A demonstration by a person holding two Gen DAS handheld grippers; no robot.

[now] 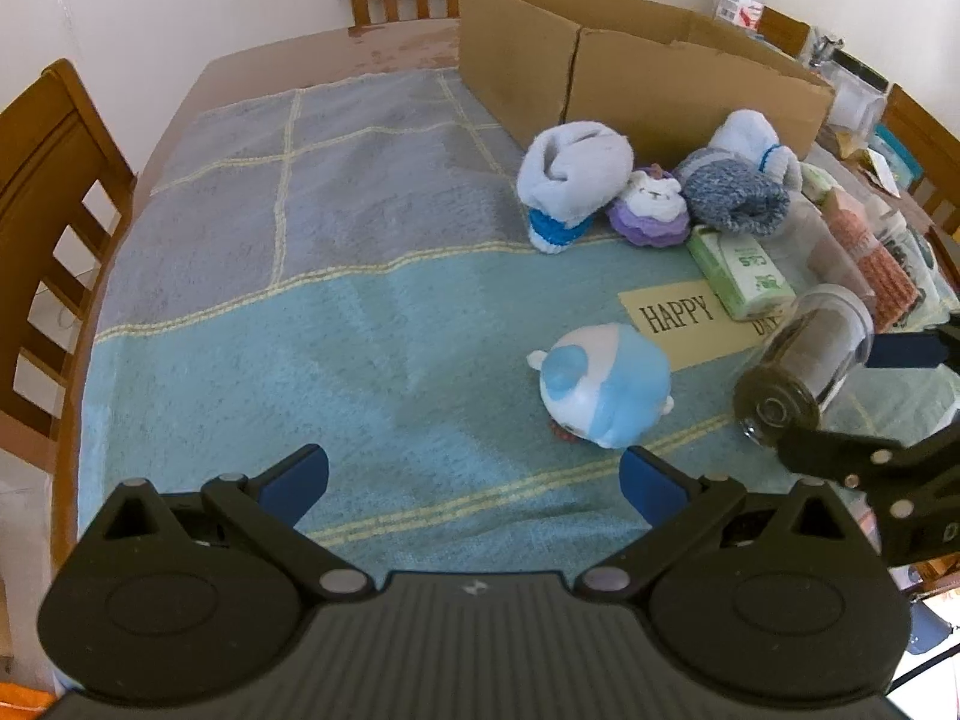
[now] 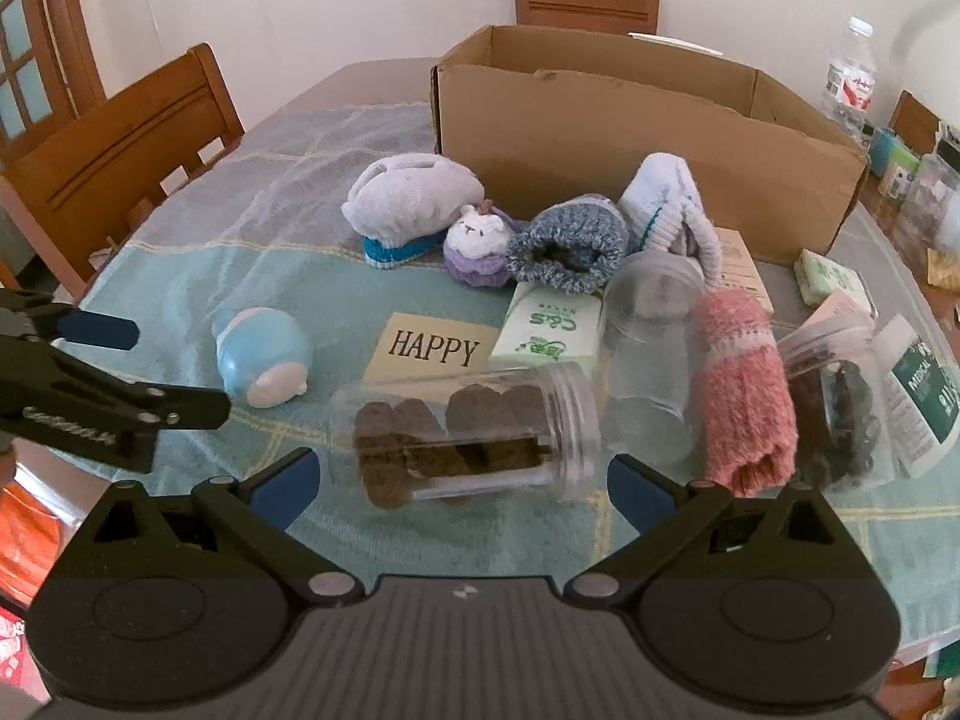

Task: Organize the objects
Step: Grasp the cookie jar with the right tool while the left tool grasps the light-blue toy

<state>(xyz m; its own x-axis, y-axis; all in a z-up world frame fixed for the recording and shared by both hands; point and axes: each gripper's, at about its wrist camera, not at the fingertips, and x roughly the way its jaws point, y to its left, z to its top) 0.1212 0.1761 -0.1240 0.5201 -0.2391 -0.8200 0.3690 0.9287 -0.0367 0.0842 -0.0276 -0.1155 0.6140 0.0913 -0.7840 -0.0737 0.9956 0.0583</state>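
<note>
A clear jar [image 2: 465, 432] with brown biscuits lies on its side on the blue cloth, in front of the "HAPPY" card [image 2: 432, 348]. My right gripper [image 2: 462, 486] is open, one finger at each end of the jar; I cannot tell whether they touch it. The left wrist view shows the same jar [image 1: 804, 366] between the right gripper's [image 1: 825, 399] fingers. My left gripper [image 1: 474, 480] is open and holds nothing, just short of a blue and white plush toy [image 1: 603, 387]. From the right wrist, the left gripper [image 2: 180, 369] is beside that toy [image 2: 264, 360].
An open cardboard box [image 2: 600, 138] stands at the back. In front of it lie rolled socks [image 2: 408, 198], a purple plush [image 2: 480, 246], a green tissue pack [image 2: 546, 330], an empty jar [image 2: 651, 354], a pink sock [image 2: 744, 396] and more jars. Wooden chairs [image 1: 54, 192] ring the table.
</note>
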